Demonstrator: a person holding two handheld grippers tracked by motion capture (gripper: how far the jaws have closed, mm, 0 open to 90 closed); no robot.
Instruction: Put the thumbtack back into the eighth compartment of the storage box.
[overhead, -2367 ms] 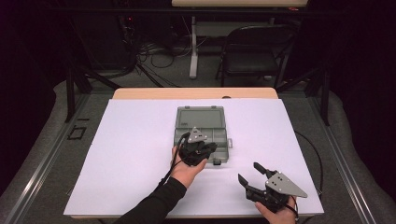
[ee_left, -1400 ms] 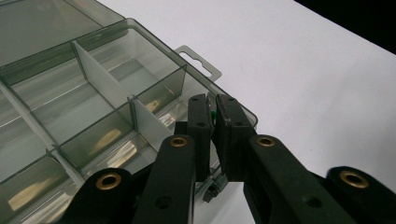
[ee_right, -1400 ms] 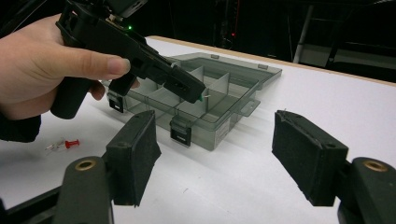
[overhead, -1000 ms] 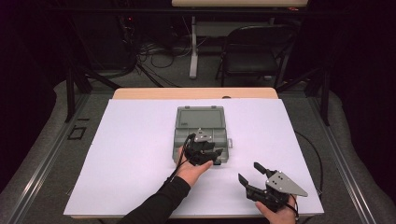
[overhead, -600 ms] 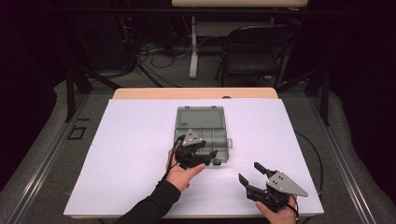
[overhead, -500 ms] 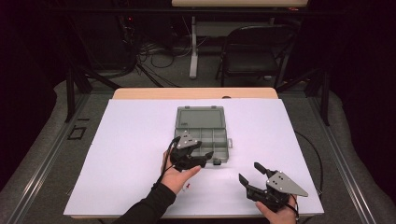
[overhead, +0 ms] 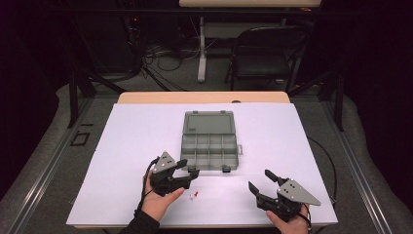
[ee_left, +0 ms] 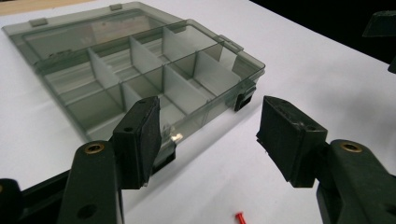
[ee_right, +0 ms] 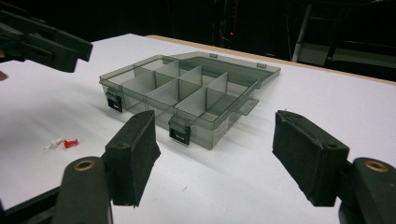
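Bright table, dark surroundings, light from overhead.
White table sheet point(overhead: 146, 146) evenly lit w/ soft, short shadows; room behind nearly black. High view slightly soft, low-res. Gripper views: near jaws a bit blurred, grey organiser box point(ee_right: 187, 93) sharp, mild sheen on its dividers, wide-angle stretch at edges.

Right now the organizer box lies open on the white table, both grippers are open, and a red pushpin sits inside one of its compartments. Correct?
Not quite. The red pushpin lies on the white table in front of the organizer box, not inside a compartment; the right gripper view shows it. The left gripper and right gripper are open.
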